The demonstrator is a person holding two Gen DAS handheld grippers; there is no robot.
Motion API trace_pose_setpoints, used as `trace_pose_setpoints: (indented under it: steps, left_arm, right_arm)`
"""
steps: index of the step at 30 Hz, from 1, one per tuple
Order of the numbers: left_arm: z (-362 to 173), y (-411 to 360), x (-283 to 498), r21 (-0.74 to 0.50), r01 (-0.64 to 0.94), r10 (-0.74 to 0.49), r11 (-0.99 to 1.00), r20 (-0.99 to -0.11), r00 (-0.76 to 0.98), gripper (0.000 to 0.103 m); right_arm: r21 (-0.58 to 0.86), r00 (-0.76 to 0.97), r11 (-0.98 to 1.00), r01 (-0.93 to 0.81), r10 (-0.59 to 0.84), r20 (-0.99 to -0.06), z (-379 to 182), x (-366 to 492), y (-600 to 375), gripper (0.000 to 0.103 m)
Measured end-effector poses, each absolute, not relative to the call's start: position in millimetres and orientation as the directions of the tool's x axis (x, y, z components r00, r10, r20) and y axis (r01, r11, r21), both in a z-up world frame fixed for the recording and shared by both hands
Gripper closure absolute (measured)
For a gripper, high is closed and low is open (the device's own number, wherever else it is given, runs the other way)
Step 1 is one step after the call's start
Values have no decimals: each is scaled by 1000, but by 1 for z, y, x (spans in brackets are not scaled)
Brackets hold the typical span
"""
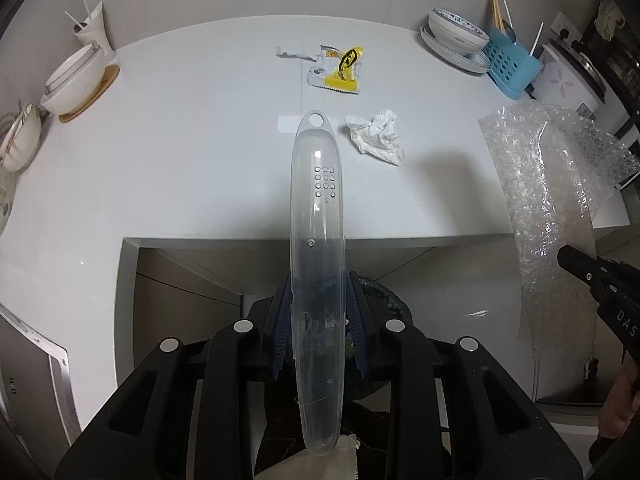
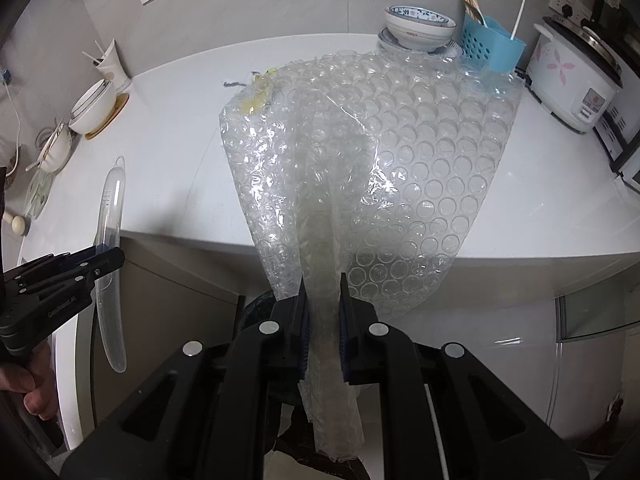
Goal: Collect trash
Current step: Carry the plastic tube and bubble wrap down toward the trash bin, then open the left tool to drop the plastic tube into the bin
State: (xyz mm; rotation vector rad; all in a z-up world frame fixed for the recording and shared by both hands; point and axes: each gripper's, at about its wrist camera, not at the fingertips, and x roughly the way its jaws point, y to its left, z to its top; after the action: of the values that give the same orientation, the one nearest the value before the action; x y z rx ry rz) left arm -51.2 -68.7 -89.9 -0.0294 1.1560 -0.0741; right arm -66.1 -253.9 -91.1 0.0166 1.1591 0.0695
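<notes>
My left gripper (image 1: 319, 300) is shut on a long clear plastic case (image 1: 318, 216), which sticks out forward over the white counter's (image 1: 192, 152) front edge. My right gripper (image 2: 323, 308) is shut on a sheet of bubble wrap (image 2: 400, 160) that hangs from its jaws and fans out over the counter edge. The same bubble wrap (image 1: 552, 184) shows at the right of the left wrist view. A crumpled white tissue (image 1: 376, 136), a yellow and white snack wrapper (image 1: 340, 70) and a torn scrap (image 1: 290, 53) lie on the counter. Below both grippers a dark bin (image 1: 384, 300) is partly hidden.
White bowls (image 1: 76, 76) on a wooden coaster and a cup with sticks stand at the back left. Stacked patterned bowls (image 2: 418, 30), a blue utensil holder (image 2: 490, 46) and a rice cooker (image 2: 576, 80) stand at the back right. Cabinet fronts sit below the counter.
</notes>
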Motion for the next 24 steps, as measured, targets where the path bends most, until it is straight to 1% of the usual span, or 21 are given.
trace_pose_setpoints:
  steps: [11,24]
  left_arm:
    - [-118,-72,-77,-75,30,-81,997,-923,377,77]
    - [-171,-79,-99,-60,32,-67,998,-938,340,77]
  right_arm:
    - [79,377,989,-121,120,-918,-109,-100,-255,93]
    - [74,264,975,-209,129,-956,-169,-129,-251,93]
